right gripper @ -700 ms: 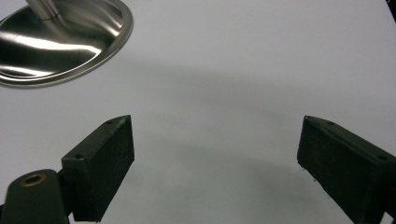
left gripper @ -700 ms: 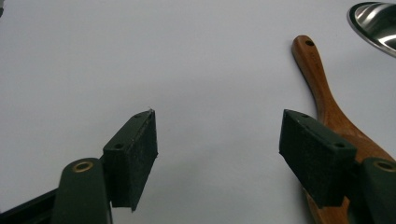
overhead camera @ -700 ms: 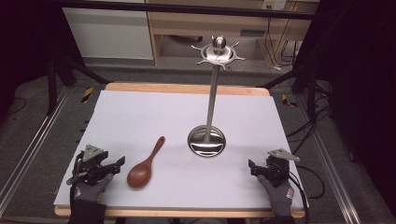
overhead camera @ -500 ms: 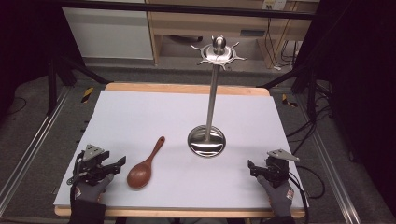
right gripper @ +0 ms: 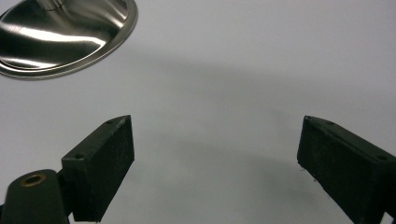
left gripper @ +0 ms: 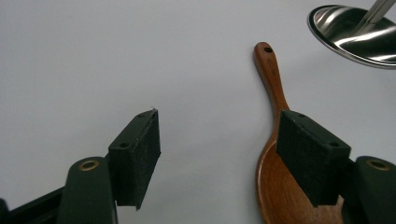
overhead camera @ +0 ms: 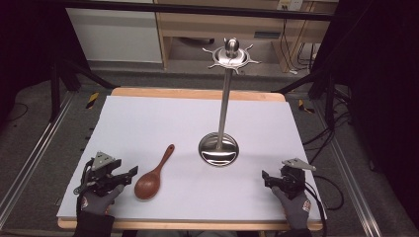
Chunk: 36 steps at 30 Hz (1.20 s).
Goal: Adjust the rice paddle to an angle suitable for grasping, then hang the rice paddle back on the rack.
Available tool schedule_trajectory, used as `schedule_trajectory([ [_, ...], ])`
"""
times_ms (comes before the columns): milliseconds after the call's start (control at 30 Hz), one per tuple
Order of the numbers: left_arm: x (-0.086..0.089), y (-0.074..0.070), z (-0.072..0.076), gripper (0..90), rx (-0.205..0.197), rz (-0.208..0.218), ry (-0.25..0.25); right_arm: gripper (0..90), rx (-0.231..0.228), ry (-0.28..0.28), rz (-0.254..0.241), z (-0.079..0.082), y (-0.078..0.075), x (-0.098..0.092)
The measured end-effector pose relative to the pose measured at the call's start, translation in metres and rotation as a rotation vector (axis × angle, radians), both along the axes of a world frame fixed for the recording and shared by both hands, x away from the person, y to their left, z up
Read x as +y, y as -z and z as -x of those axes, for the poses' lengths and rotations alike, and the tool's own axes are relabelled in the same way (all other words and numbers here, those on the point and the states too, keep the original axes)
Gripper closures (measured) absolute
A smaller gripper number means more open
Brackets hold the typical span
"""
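Both jaw pairs are held apart: the left gripper (overhead camera: 129, 174) beside the wooden spoon (overhead camera: 153, 174), presumably for pickup, the right gripper (overhead camera: 267, 178) idle

No legible text or markings.

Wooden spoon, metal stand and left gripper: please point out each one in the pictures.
Wooden spoon (overhead camera: 148, 183), high view, on its bowl.
Metal stand (overhead camera: 218, 149), high view, on its round base.
Left gripper (overhead camera: 132, 171), high view, between its open jaws.
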State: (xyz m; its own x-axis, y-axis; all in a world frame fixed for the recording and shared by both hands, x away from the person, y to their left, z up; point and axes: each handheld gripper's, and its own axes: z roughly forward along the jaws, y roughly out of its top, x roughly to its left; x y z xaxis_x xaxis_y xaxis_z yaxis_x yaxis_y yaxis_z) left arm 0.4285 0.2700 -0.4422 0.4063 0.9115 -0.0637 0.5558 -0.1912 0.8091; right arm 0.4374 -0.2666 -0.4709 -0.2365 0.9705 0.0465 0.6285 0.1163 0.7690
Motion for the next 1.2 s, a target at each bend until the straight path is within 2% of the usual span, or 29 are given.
schedule_trajectory([
  [267, -0.009, -0.006, -0.001, 29.8, 0.007, 0.004, 0.022, 11.3, 0.001, -0.012, 0.016, 0.0, 0.0, 0.001],
  [600, -0.021, -0.012, -0.003, 29.8, 0.015, -0.022, 0.056, 11.3, 0.0, -0.016, 0.02, 0.0, 0.001, 0.001],
  [733, -0.026, -0.015, -0.005, 29.9, 0.025, -0.035, 0.075, 11.3, 0.009, -0.012, 0.005, 0.0, 0.001, 0.002],
  [767, -0.028, -0.016, -0.006, 30.0, 0.033, -0.038, 0.083, 11.3, 0.012, -0.012, -0.007, 0.001, 0.001, 0.002],
  [967, -0.032, -0.02, -0.013, 31.1, 0.052, -0.052, 0.098, 11.3, 0.015, -0.015, -0.007, 0.001, 0.001, 0.004],
  [1133, -0.038, -0.026, -0.02, 32.1, 0.063, -0.059, 0.106, 11.3, 0.01, -0.03, 0.008, 0.001, 0.001, 0.003],
  [1200, -0.045, -0.028, -0.025, 32.2, 0.078, -0.083, 0.116, 11.3, 0.006, -0.036, 0.02, 0.001, 0.001, 0.003],
])
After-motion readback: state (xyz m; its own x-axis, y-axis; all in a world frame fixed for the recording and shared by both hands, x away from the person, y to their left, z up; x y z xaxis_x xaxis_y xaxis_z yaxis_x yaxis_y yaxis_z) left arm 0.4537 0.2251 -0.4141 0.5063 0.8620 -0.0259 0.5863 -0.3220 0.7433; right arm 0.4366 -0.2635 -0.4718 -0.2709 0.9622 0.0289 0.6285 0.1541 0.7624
